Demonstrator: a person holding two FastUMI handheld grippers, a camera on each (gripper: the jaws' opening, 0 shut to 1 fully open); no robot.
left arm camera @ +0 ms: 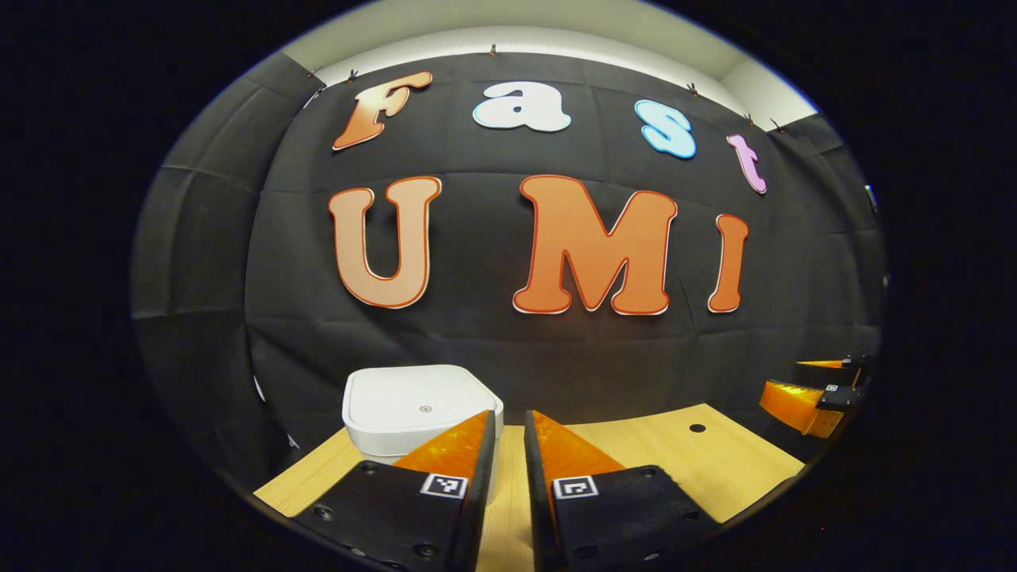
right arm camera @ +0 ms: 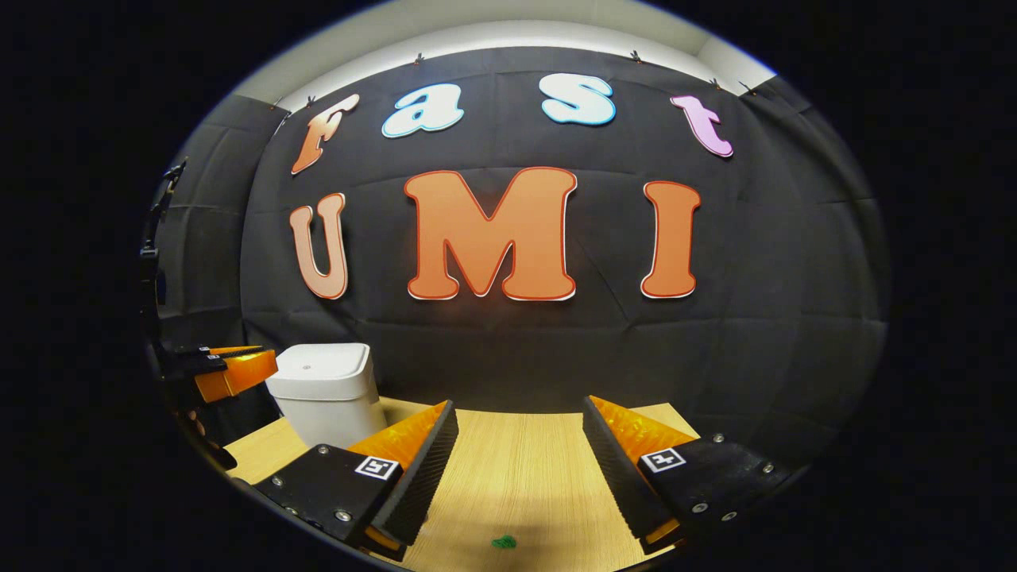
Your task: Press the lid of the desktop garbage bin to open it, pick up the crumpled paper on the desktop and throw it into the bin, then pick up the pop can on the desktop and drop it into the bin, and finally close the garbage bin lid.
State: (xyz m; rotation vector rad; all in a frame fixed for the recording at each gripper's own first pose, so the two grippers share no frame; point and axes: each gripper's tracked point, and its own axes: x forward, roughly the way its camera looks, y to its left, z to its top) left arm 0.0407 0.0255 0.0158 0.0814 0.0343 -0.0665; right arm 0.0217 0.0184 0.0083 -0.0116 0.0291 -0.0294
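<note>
In the left gripper view, the left gripper is nearly clenched, a narrow gap between its fingers, holding nothing; just beyond stands the white garbage bin, lid down. The right gripper gapes wide and empty over the wooden table, with a small green scrap lying near.

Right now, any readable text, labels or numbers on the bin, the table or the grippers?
Bin: none; the lid has just a small round dot.
Table: none.
Left gripper: square black-and-white coded markers, a pattern, no words.
Right gripper: the same kind of coded squares, no words.
</note>
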